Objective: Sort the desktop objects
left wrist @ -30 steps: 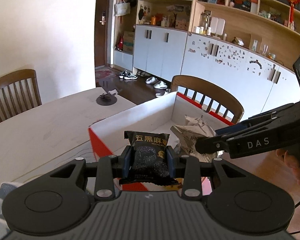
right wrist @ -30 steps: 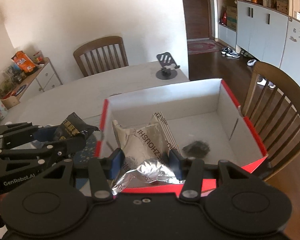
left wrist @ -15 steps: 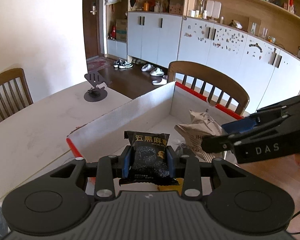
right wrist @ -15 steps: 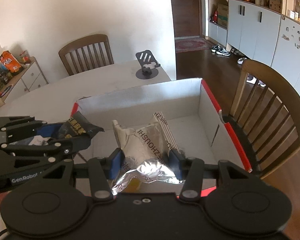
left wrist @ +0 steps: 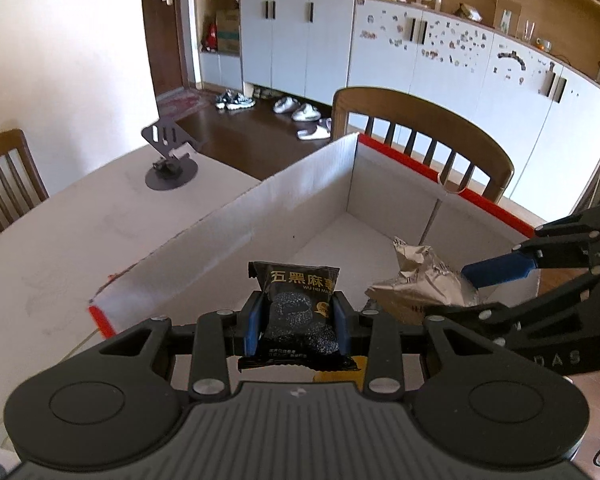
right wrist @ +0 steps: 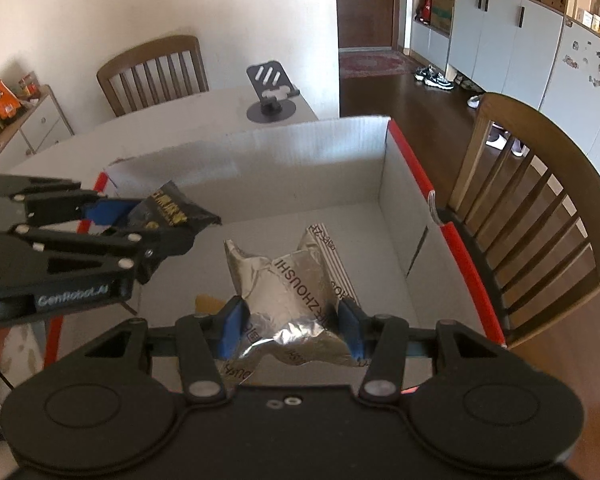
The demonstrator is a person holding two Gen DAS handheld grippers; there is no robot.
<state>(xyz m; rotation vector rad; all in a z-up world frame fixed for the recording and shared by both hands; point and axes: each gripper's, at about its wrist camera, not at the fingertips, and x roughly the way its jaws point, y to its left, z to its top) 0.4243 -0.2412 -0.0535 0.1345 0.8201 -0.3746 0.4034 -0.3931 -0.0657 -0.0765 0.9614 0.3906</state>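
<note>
Left gripper (left wrist: 296,320) pinches black sesame snack packet (left wrist: 300,308) above the red-edged white cardboard box (right wrist: 300,160), near its left wall. Right gripper (right wrist: 290,328) clamps crinkled silver foil pouch (right wrist: 288,284) over the box's middle.

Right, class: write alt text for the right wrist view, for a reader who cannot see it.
The right gripper holds a crumpled silver foil packet over an open cardboard box with red edges. At left, the left gripper holds a black snack packet over the same box.
</note>
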